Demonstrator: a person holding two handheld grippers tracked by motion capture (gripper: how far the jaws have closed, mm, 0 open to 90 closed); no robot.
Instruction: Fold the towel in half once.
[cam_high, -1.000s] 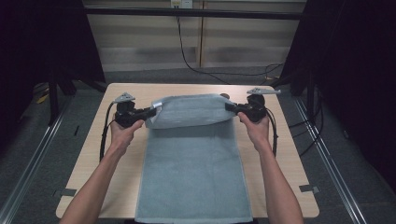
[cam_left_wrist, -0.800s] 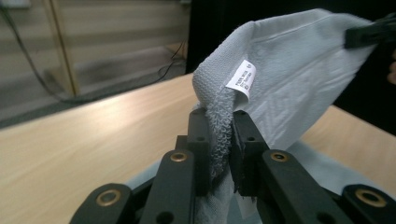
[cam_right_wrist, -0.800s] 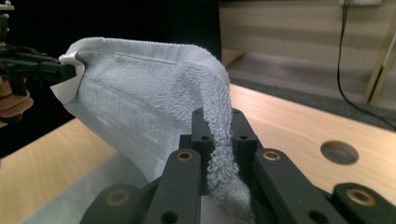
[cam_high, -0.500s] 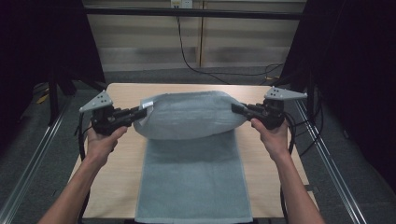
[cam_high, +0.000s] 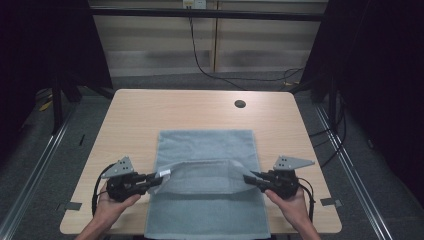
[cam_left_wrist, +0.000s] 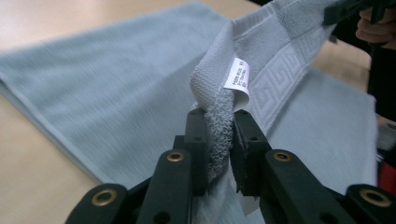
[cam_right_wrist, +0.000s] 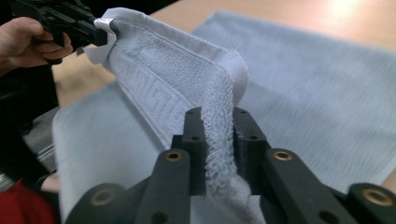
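A grey towel (cam_high: 205, 150) lies lengthwise on the table, its near end hanging over the front edge. Its far edge is lifted and folded back toward me, stretched between both grippers. My left gripper (cam_high: 156, 179) is shut on the towel's left corner (cam_left_wrist: 219, 135), where a white label (cam_left_wrist: 238, 77) sticks out. My right gripper (cam_high: 249, 178) is shut on the right corner (cam_right_wrist: 219, 140). The held edge (cam_high: 202, 170) has a patterned border band (cam_right_wrist: 149, 100) and hangs just above the lower half of the towel.
The wooden table (cam_high: 135, 115) has a round cable hole (cam_high: 240, 104) at the back right. Bare wood lies beyond the towel and on both sides. Cables (cam_high: 210, 65) run on the floor behind the table.
Both grippers have carried the towel's far edge from the back of the table toward me, first lifted high, now low near the front. The towel is folded over itself.
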